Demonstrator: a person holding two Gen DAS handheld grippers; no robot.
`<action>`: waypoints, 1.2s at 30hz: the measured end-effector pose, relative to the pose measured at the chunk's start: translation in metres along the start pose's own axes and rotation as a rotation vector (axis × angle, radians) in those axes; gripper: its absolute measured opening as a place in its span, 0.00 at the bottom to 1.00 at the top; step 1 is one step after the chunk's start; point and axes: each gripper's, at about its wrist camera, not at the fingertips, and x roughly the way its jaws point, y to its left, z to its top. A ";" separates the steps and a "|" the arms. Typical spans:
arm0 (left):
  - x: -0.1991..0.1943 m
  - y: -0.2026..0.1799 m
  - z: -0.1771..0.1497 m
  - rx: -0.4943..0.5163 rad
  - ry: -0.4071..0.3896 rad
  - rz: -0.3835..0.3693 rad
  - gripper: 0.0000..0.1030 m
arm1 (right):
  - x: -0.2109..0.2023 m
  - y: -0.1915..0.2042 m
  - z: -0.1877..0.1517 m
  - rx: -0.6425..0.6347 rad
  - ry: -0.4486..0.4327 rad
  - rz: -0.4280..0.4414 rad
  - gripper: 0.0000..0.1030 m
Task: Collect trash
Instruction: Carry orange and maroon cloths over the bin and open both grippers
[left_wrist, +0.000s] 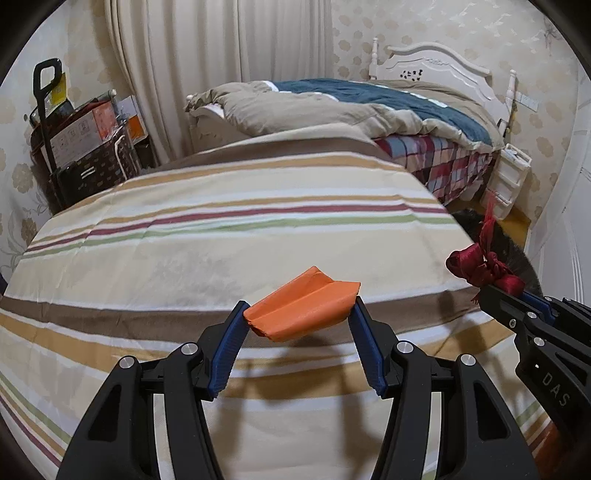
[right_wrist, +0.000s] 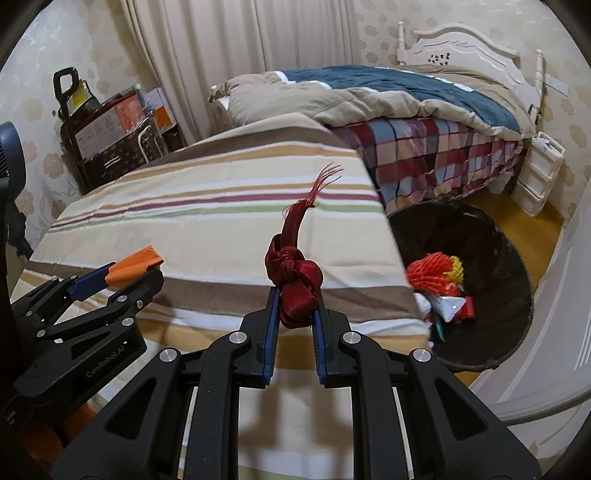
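Above the striped surface (left_wrist: 236, 236), near its right edge, the left tongs (left_wrist: 301, 314) clamp a folded orange paper (left_wrist: 303, 308). Beside them the right tongs (right_wrist: 295, 306) pinch a knotted red ribbon (right_wrist: 293, 280).

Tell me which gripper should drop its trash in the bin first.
Right. The right gripper, gripping the red ribbon, is nearest the bin, which sits on the floor just off that side of the striped table. The left gripper, holding orange paper, is farther away.

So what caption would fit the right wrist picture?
Right gripper clamps a knotted red ribbon over the striped bed, bin nearby.
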 end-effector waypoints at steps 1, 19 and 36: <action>-0.001 -0.003 0.002 0.002 -0.007 -0.006 0.55 | -0.002 -0.002 0.001 0.003 -0.006 -0.006 0.16; 0.005 -0.101 0.040 0.129 -0.082 -0.147 0.55 | -0.031 -0.100 0.028 0.130 -0.114 -0.188 0.16; 0.057 -0.181 0.067 0.214 -0.062 -0.171 0.55 | -0.002 -0.174 0.033 0.221 -0.094 -0.253 0.16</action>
